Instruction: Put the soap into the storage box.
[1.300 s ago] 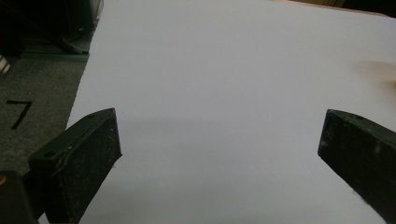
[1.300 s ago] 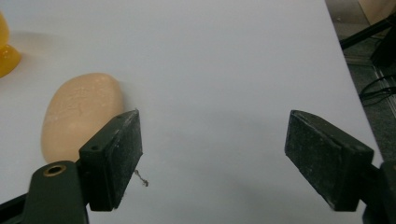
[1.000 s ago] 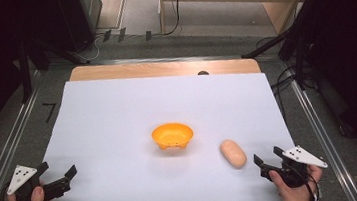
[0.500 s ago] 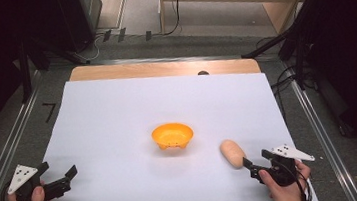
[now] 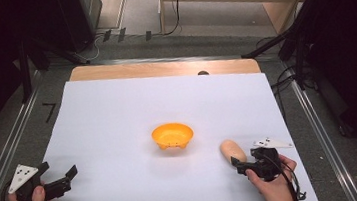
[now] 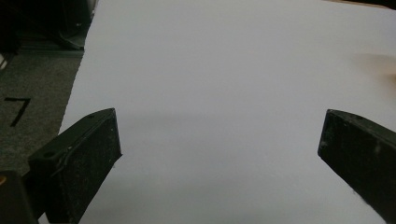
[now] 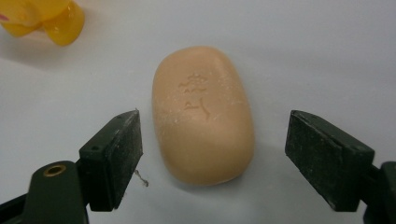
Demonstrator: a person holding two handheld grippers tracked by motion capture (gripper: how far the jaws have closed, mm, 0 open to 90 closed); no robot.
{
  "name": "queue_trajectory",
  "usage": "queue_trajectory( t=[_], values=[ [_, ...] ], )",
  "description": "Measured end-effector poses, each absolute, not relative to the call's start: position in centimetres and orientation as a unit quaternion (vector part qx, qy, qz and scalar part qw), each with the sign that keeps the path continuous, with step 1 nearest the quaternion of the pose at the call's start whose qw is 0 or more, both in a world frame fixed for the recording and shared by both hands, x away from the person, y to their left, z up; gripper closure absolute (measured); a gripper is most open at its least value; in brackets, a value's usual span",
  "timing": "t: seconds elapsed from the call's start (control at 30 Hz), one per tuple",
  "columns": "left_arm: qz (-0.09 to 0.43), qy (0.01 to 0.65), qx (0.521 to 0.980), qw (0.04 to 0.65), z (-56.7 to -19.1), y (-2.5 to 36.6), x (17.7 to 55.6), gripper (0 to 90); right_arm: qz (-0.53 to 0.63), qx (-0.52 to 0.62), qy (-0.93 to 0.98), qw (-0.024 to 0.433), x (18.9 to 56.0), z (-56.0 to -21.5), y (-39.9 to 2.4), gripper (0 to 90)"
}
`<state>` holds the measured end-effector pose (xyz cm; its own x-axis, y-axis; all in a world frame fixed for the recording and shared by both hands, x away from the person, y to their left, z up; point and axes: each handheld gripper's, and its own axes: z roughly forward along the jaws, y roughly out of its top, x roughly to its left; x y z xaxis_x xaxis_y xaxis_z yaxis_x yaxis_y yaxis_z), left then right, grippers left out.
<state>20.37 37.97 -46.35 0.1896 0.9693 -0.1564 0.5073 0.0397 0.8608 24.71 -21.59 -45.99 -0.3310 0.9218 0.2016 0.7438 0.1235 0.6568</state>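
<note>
Your right gripper (image 7: 212, 154) sits just short of the soap bar (image 7: 203, 114), jaws spread and just now widening, one on each flank of its near end with daylight on both sides and nothing pinched. The bar lies flat on the white sheet (image 5: 118, 117) covering the desk, directly ahead of you, its long axis running straight away along your line of approach, so the jaws already face its narrow width. The orange bowl (image 5: 172, 136) waits beyond, up and to the left. Your left gripper (image 5: 59, 181) rests well apart at the sheet's near left corner, jaws spread over bare paper, so the right hand is clearly the nearer one.
</note>
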Motion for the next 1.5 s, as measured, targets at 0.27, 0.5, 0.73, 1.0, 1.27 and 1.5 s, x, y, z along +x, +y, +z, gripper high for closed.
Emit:
queue_trajectory(
  t=[0.27,0.5,0.73,1.0,1.27,1.5],
  values=[
    [0.268,0.578,0.641,0.429,-46.3,37.9,20.4,0.0,0.33,0.552,0.756,0.121,25.6,-46.5,-21.2,21.1],
    [0.268,0.578,0.64,0.43,-46.4,38.0,20.4,0.0,0.303,0.54,0.772,0.142,26.1,-47.1,-19.9,24.4],
    [0.267,0.578,0.64,0.431,-46.4,38.0,20.4,0.0,0.292,0.522,0.785,0.163,26.2,-47.5,-19.4,28.5],
    [0.266,0.578,0.639,0.431,-46.4,38.0,20.4,0.0,0.282,0.517,0.793,0.154,26.6,-47.2,-19.5,32.3],
    [0.266,0.578,0.639,0.432,-46.4,38.0,20.4,0.0,0.278,0.526,0.788,0.158,26.5,-47.3,-19.2,32.2],
    [0.266,0.577,0.64,0.432,-46.4,38.0,20.4,0.0,0.262,0.528,0.793,0.153,26.8,-47.0,-18.9,31.9]
  ],
)
